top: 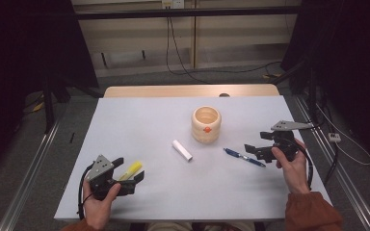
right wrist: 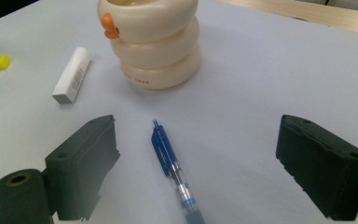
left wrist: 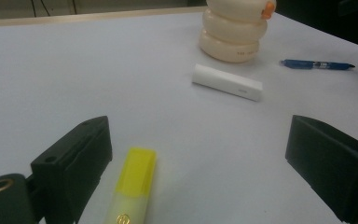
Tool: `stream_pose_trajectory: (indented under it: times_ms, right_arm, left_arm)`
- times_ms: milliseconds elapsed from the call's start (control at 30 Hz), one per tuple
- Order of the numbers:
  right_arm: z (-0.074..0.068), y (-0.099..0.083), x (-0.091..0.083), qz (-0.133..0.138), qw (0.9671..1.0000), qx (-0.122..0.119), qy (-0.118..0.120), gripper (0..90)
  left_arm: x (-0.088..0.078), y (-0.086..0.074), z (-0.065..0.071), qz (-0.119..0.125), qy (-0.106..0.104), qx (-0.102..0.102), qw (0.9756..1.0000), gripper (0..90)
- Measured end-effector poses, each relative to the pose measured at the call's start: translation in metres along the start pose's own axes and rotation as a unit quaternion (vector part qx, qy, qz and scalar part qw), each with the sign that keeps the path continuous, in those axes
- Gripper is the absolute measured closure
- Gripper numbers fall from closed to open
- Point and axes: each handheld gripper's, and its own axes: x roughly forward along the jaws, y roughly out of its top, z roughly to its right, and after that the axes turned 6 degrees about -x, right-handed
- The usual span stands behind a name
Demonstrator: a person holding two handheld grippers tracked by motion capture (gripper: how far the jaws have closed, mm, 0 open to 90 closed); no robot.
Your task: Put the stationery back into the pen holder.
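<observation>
- The table (top: 139,120) has a pale grey top with a wooden strip along its far edge, and carries everything below.
- The cream holder (top: 206,124), made of stacked rounded rings with a small orange knob on its side, stands upright near the middle of the table, a little towards the far side.
- The right gripper (top: 251,150) hangs low at the right side of the table with its jaws spread wide and nothing pressed between them; the blue pen lies on the table between them, touching neither pad, as the right gripper view shows.
- The left gripper (top: 131,169) rests at the near left, jaws likewise released, with the yellow highlighter lying between them close to one jaw; I cannot tell if it touches.
- The blue pen (top: 244,157) lies flat just left of the right gripper, near the holder.
- The yellow highlighter (top: 131,169) lies flat at the near left.
- The white bar (top: 182,150) lies flat between holder and highlighter, apart from both.
</observation>
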Motion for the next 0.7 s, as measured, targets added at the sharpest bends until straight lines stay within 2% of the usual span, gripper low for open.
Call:
stream_pose_trajectory:
  times_ms: [167,267,367,433,467,500,567,700]
  right_arm:
    - [0.003,-0.003,-0.007,-0.003,0.9999,0.005,0.012,12.3]
    - [0.004,-0.005,-0.009,-0.018,0.9997,-0.014,0.009,12.9]
    - [0.005,-0.005,-0.009,-0.032,0.9991,-0.019,0.019,13.1]
    - [0.006,-0.004,-0.008,-0.049,0.9980,-0.023,0.032,13.8]
    - [0.008,-0.005,-0.006,-0.066,0.9965,-0.030,0.042,14.7]
    - [0.008,-0.005,-0.006,-0.066,0.9965,-0.030,0.042,14.7]
    - [0.010,-0.008,-0.002,-0.095,0.9939,-0.033,0.047,15.4]
    - [0.015,-0.011,0.002,-0.119,0.9900,-0.042,0.062,15.5]
  left_arm:
    - [-0.001,0.000,0.000,0.002,0.001,-0.002,1.0000,6.9]
    - [-0.002,0.000,0.001,0.002,0.004,-0.003,1.0000,6.9]
    - [-0.002,0.000,0.000,-0.001,0.007,-0.005,1.0000,6.9]
    - [-0.002,0.000,0.000,0.001,0.008,-0.007,0.9999,6.9]
    - [-0.002,0.000,0.001,0.001,0.009,-0.007,0.9999,6.9]
    - [-0.002,0.000,0.001,-0.001,0.009,-0.004,1.0000,6.9]
    - [-0.001,-0.001,0.003,-0.002,0.007,-0.004,1.0000,6.9]
    - [-0.002,-0.001,0.003,-0.001,0.001,0.003,1.0000,6.9]
